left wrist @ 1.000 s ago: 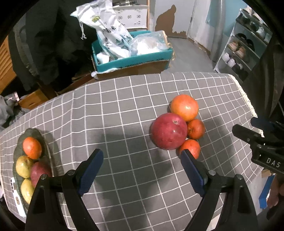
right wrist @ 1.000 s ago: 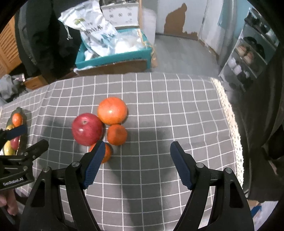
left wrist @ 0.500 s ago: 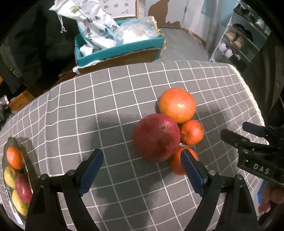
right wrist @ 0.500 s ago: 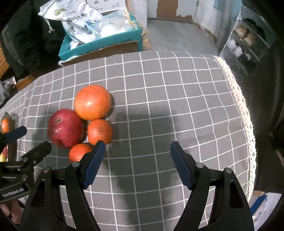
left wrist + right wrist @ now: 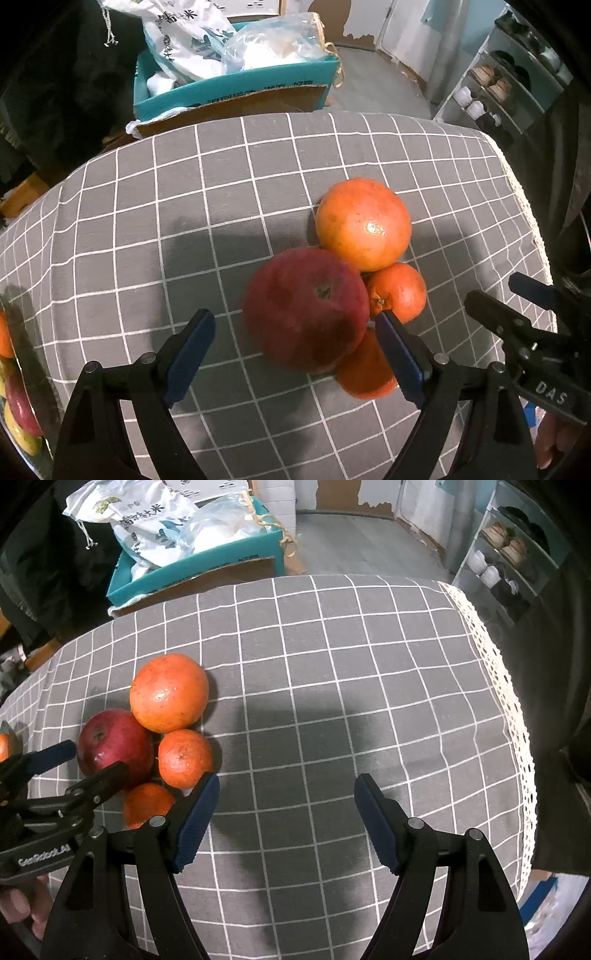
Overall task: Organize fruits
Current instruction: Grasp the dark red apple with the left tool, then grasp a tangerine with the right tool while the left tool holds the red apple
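Your left gripper has its fingers spread wide around the red apple, not touching it; the apple's stem end faces up. Your right gripper is spread over bare checked tablecloth. Three oranges touch the apple.

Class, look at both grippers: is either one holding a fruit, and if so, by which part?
Nothing is held. The left gripper stands open around the apple without touching it; the right gripper is open over bare cloth.
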Demonstrator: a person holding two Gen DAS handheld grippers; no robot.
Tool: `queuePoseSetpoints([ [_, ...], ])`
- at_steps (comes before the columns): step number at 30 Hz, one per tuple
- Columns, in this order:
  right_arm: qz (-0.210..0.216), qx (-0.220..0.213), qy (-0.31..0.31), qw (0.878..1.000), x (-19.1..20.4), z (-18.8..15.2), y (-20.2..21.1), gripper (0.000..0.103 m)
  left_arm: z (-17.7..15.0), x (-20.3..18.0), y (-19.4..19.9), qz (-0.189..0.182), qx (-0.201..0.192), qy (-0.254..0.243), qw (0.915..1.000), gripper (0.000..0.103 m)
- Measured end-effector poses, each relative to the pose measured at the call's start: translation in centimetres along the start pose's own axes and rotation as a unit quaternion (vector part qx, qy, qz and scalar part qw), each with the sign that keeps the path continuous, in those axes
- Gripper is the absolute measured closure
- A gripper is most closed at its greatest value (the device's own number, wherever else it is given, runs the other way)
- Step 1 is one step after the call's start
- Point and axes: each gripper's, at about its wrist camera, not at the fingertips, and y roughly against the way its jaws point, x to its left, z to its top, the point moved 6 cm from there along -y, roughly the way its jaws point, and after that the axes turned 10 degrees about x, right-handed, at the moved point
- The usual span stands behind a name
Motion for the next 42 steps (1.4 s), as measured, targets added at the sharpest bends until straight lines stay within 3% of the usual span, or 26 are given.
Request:
queuePoseSetpoints([
  [3, 0.001, 0.001, 0.0, 1.0, 0.0, 0.0, -0.1, 0.027, 0.3, -0.1, -0.4, 0.005, 0.003, -0.005, 1.0, 0.014],
  [8, 0.003, 0.004, -0.002, 1.0, 0.0, -0.1, -0.4, 0.027, 0.4, -0.3, -1.2, -0.017, 0.012, -0.01, 0.9997, 0.027],
  [22, 0.058, 0.011, 0.007, 0.998, 2.3, 0.7, -1.1, 0.027, -0.9, 1.9, 0.2, 0.008, -0.008, -0.003, 0.9999, 0.027],
  [33, 0.074, 0.033, 0.041, 0.996, 6.1, 1.4, -3.1, 0.027, -2.0, 4.3, 0.8, 0.021, -0.014, 0.018, 0.9995, 0.027],
  [42, 0.084, 0.045, 0.033, 0.995, 7.0, 1.9, -4.5, 0.03, -2.3, 4.9, 0.7, 0.021, -0.016, 0.023, 0.9994, 0.027],
])
